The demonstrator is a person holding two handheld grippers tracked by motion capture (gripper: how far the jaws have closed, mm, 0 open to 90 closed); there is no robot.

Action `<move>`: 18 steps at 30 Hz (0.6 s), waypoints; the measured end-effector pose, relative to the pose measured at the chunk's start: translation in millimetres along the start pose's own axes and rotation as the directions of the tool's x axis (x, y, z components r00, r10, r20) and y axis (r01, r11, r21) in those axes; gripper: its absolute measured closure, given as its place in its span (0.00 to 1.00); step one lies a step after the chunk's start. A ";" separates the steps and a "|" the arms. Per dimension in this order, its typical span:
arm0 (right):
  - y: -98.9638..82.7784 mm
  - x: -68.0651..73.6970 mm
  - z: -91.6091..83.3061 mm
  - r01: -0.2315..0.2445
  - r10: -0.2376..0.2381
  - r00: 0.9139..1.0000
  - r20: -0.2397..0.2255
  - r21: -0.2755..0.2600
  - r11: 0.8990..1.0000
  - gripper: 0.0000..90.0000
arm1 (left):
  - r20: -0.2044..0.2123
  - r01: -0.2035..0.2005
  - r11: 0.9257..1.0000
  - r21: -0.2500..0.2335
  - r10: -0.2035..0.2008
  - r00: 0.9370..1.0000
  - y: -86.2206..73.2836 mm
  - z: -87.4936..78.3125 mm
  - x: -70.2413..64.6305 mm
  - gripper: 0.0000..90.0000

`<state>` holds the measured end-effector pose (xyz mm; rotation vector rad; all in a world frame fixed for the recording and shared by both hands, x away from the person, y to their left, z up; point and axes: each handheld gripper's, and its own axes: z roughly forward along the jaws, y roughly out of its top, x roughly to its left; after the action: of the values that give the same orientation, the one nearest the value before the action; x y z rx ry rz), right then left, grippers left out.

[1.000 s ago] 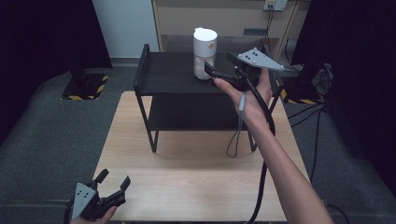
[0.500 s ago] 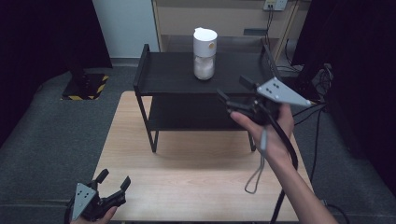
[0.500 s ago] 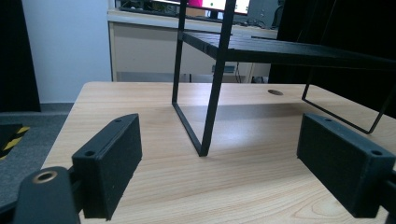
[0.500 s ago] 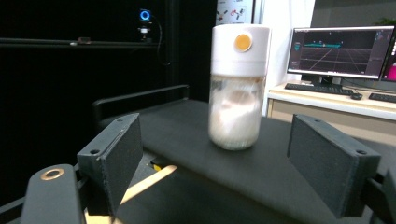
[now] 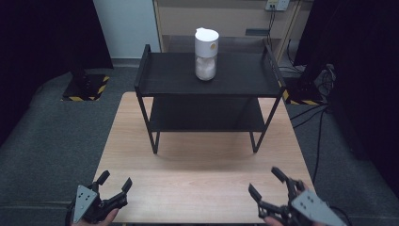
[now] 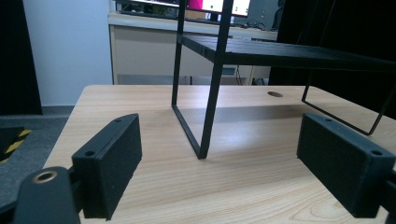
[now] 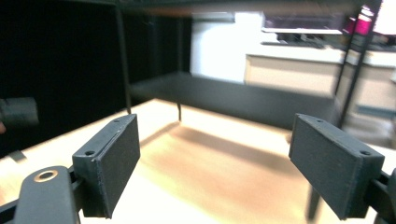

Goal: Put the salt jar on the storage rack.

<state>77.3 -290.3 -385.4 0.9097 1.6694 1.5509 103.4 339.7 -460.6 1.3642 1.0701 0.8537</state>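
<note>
White-capped clear jar (image 5: 206, 54) upright atop black rack (image 5: 160, 80).

I see the right hand-held gripper (image 5: 272, 184) cut off by the high view's bottom edge; its grey plate runs out of frame. The left hand-held gripper (image 5: 114, 181) is clipped there too, the hand beneath it mostly hidden. The right gripper view is motion-blurred: the black two-tier metal rack (image 7: 233, 95) and light wooden desk (image 7: 205, 182) smear. The white-capped clear jar (image 5: 206, 54) holds something white that I cannot identify. Its small yellow mark is too small to read.
</note>
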 end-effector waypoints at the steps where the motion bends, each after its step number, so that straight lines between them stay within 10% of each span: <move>1: -13.6 4.7 -7.7 -0.001 0.002 1.000 0.027 -0.014 1.000 0.18 | 0.002 -0.002 1.000 0.001 0.002 1.000 -0.1 0.2 0.1 0.14; 11: -69.6 27.9 -51.8 0.015 -0.005 0.993 0.121 -0.084 0.996 0.17 | 0.018 -0.003 1.000 -0.003 0.003 1.000 0.9 -4.5 2.5 0.14; 18: -79.3 21.3 -55.3 -0.034 0.038 0.983 0.181 -0.024 0.999 0.17 | 0.028 -0.012 1.000 -0.014 0.013 1.000 1.9 -7.5 1.8 0.14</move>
<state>15.5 -305.2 -461.4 1.0427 1.5130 1.4596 97.1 344.0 -458.2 1.3687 1.0333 0.8473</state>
